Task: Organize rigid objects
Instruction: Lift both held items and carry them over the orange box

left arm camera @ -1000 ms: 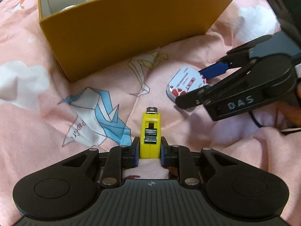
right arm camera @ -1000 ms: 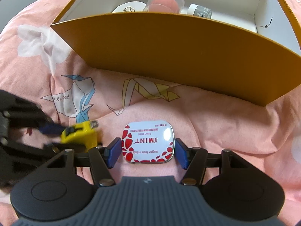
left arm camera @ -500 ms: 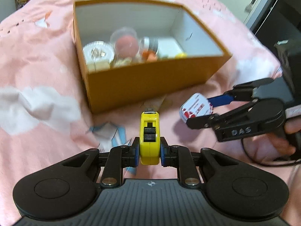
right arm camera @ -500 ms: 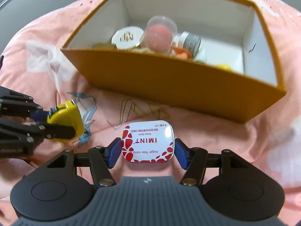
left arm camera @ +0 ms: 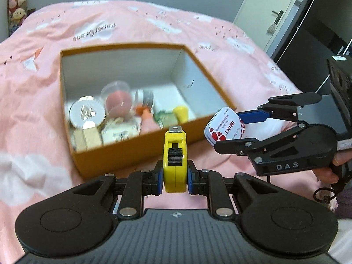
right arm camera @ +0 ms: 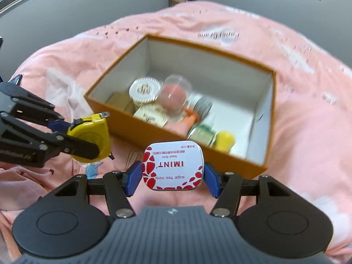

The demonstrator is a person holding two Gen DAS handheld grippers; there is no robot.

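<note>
Tape measure (left arm camera: 175, 160) clamped in L gripper (left arm camera: 175, 177), mint tin (right arm camera: 173, 166) clamped in R gripper (right arm camera: 172, 177), both in air just short of box (left arm camera: 123, 151). Step: carry; next needs clearing near wall, then drop inside

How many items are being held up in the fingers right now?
2. The yellow tape measure sits in the left gripper; the mint tin sits in the right gripper. Both are outside the orange box.
</note>
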